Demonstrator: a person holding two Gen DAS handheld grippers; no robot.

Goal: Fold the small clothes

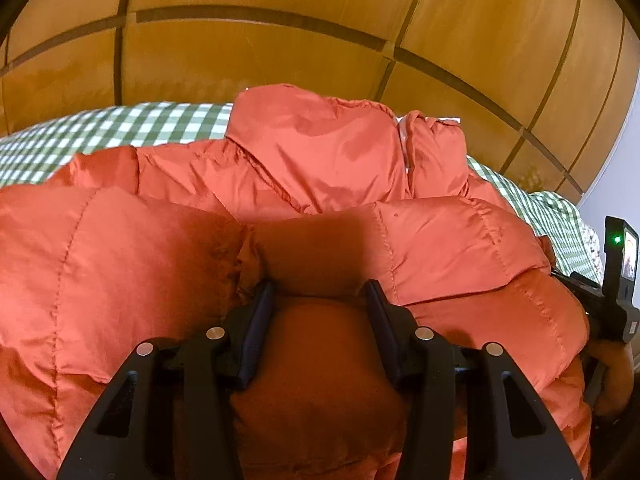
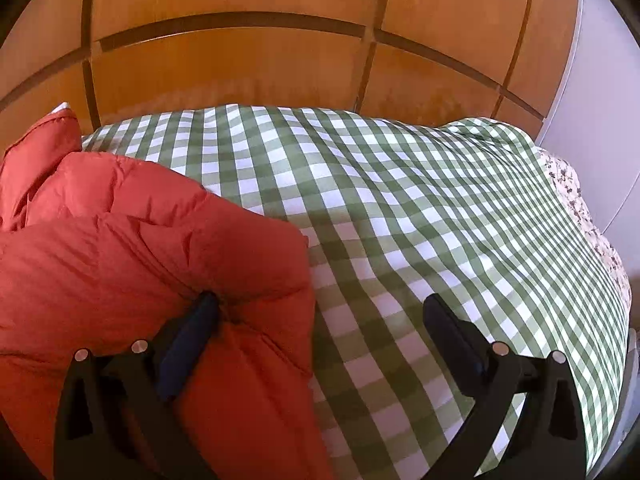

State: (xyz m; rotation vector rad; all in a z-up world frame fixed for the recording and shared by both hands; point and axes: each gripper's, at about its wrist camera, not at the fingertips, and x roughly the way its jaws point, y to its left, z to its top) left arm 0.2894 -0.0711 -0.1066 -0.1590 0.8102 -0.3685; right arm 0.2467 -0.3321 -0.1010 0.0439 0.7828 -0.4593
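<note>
Left claw (image 1: 320,292) angled down, fingers apart astride orange puffer jacket (image 1: 304,152); right claw (image 2: 320,308) spread wide at the jacket's 3 o'clock edge; checked bed cover (image 2: 400,200) free toward 1 o'clock.

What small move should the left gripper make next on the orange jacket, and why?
Probably close the left gripper: its fingers straddle a puffy fold of the orange jacket without visibly pinching it, and the right gripper is wide open.

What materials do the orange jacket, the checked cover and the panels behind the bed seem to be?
Jacket: probably thin nylon with padding; slight sheen, stitched puffy sections.
Cover: likely woven cotton; matte, green-white check, soft wrinkles.
Panels: wood or wood-look laminate; smooth, faint grain.
</note>
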